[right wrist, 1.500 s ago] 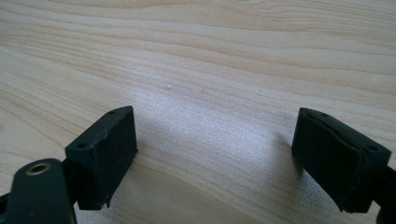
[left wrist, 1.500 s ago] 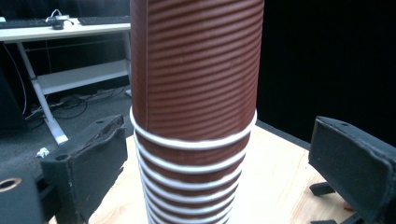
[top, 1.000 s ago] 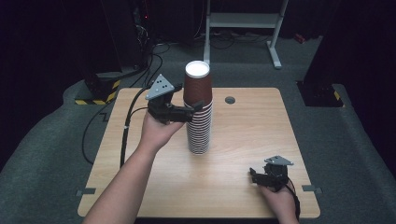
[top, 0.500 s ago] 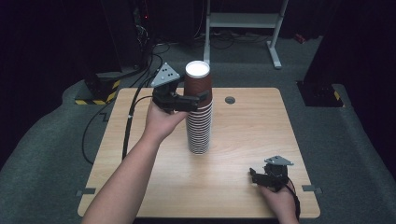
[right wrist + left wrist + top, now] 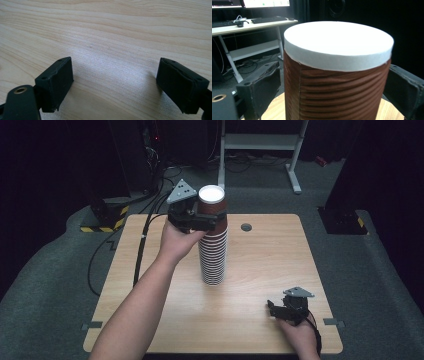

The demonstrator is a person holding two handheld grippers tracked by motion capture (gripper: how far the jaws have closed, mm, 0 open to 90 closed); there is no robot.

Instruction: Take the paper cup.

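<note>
The stack of brown ribbed paper cups (image 5: 213, 242) stood upside down at the centre of the frame on the desk (image 5: 260, 320), with its white-rimmed top cup (image 5: 337, 72) between the fingers (image 5: 260, 88) of the left gripper (image 5: 200, 221). Those fingers had just been closing, yet a narrow gap remained on each side, so no grip was confirmed. The right gripper (image 5: 276, 310) rested at lower right, fingers (image 5: 56, 80) wide and empty. Judged risk: an off-centre squeeze could tip the tall stack, or lift several nested cups together. No legible brand, label or writing was found.
</note>
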